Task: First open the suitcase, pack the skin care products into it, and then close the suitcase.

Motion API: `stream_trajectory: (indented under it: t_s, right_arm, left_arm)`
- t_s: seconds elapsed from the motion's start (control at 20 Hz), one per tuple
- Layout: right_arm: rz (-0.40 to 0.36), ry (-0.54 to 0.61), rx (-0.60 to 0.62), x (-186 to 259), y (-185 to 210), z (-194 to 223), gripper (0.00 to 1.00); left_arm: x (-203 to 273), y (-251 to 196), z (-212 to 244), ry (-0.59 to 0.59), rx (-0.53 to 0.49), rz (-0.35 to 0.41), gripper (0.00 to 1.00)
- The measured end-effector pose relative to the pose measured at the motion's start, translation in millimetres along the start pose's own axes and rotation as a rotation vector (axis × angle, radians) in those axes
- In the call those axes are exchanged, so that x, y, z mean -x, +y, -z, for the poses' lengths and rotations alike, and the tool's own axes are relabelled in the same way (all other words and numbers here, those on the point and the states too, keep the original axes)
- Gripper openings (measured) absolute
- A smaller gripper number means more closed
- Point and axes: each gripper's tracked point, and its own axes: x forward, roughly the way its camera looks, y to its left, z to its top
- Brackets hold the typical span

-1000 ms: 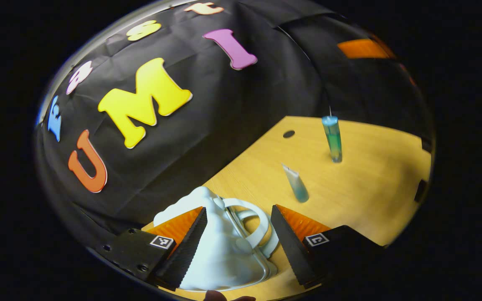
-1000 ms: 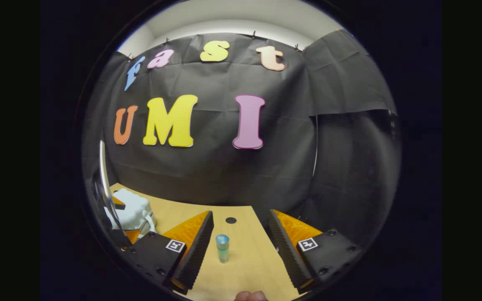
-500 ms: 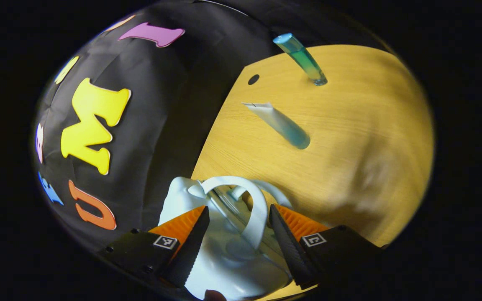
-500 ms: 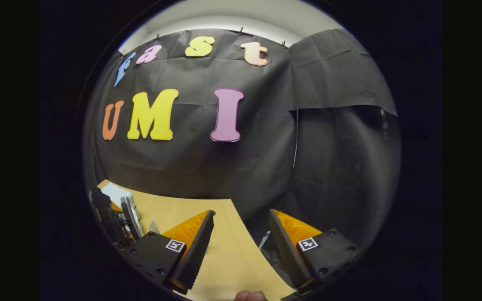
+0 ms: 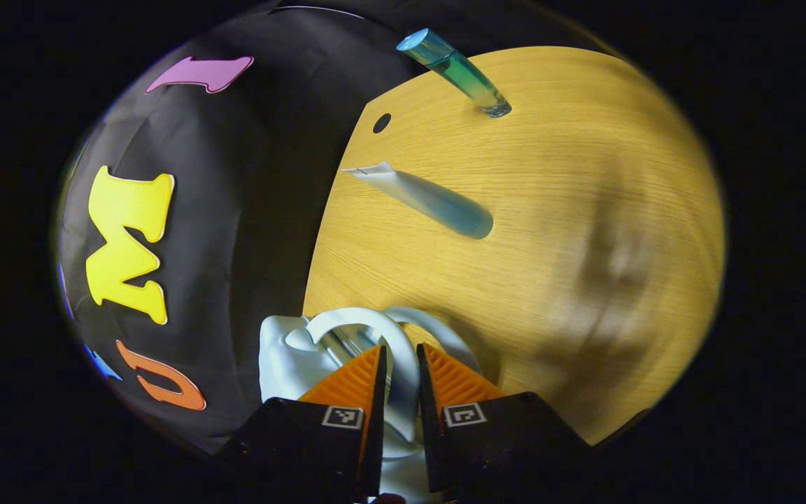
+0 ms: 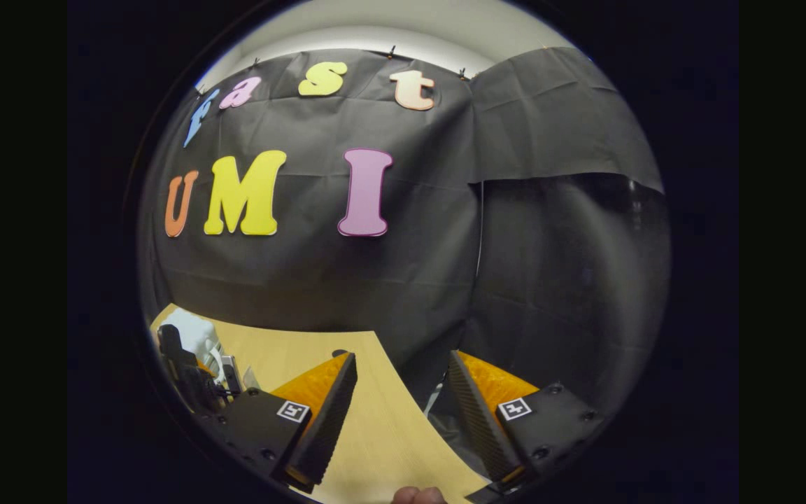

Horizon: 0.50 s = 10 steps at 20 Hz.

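In the left gripper view a small pale blue-white suitcase [image 5: 280, 357] lies at the table's near left corner. My left gripper [image 5: 400, 374] is shut on its curved white handle [image 5: 403, 402]. Farther off, a pale blue tube [image 5: 424, 199] lies on the wood, and a blue-green bottle [image 5: 455, 70] stands beyond it. In the right gripper view my right gripper [image 6: 401, 381] hangs open over the table's right edge with nothing between its fingers. The suitcase [image 6: 193, 334] and the left gripper's dark body [image 6: 182, 367] show at that view's far left.
The wooden table [image 5: 550, 210] has a small dark hole [image 5: 381, 123] near its far edge. Black cloth walls close it in at the back and right. Beyond the table's right edge [image 6: 403, 413] there is dark floor.
My left gripper has closed from wide open onto the suitcase handle while rolling and moving in. The right gripper has swung right, so the blue-green bottle has left the space between its fingers.
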Motion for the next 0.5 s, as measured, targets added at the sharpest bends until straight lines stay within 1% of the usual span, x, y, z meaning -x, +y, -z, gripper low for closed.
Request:
stream_trajectory:
  t_s: [0.05,0.15,0.25,0.35,0.5]
  right_arm:
    - [-0.004,-0.002,0.000,1,2,-1,0.79]
    - [-0.015,-0.008,0.004,5,10,-3,0.79]
    - [-0.034,-0.022,0.012,7,20,-7,0.79]
    - [-0.065,-0.031,0.023,10,35,-12,0.79]
    - [-0.123,-0.050,0.046,14,62,-23,0.79]
  left_arm:
    - [3,4,-1,0.000,0.011,-0.003,0.22]
    - [15,10,0,-0.013,0.080,-0.008,0.17]
    - [32,33,4,-0.044,0.137,-0.036,0.15]
    - [49,60,8,-0.089,0.195,-0.084,0.12]
    - [82,112,27,-0.157,0.291,-0.194,0.09]
